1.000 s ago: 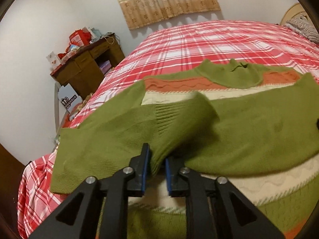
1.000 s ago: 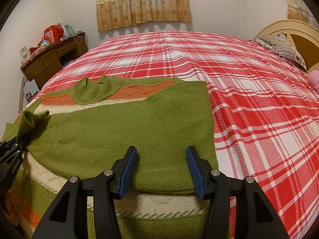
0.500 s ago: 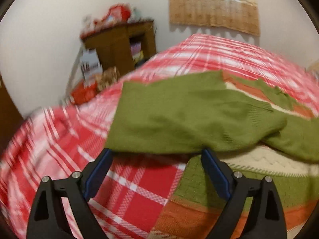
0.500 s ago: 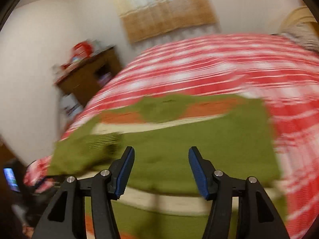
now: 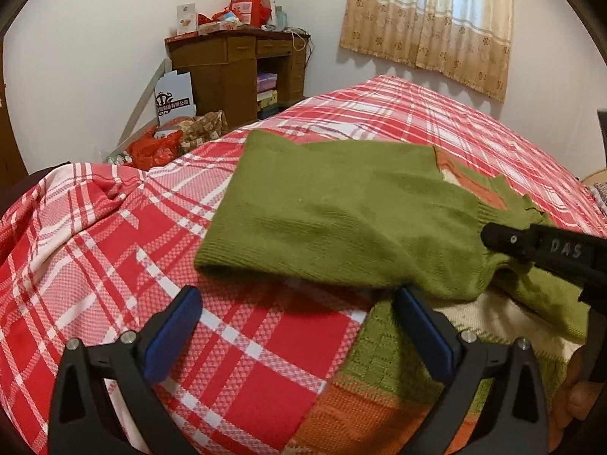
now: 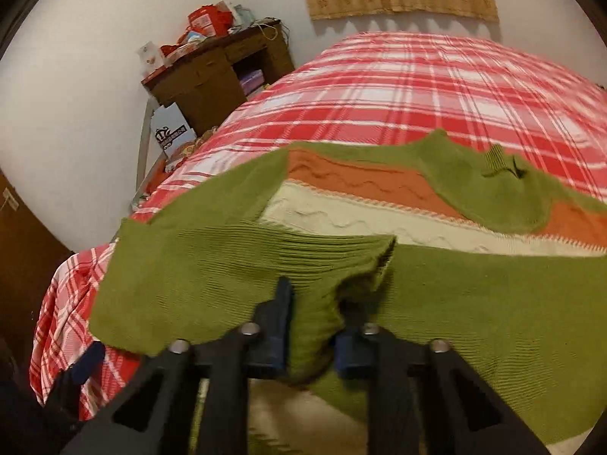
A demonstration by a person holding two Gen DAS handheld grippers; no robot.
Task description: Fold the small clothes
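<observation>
Two hand-held grippers divide the work: the right hand-held gripper (image 6: 309,335) is closing, green sleeve (image 6: 235,276) pinched between its jaws — presumably to carry it across the sweater (image 6: 474,303) lying on the plaid bed (image 6: 398,76). The left hand-held gripper (image 5: 299,331) is opening wide, nothing in it, beside the sweater's hem.

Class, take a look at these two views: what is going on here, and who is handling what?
A person with a handheld gripper in each hand is folding a green sweater with orange and cream stripes on a red plaid bed. The right gripper is closing on the ribbed cuff of the sleeve folded across the sweater's body. The left gripper is opening wide with nothing between its fingers, poised over the bedspread beside the sweater's hem. A cluttered wooden desk stands by the wall.
</observation>
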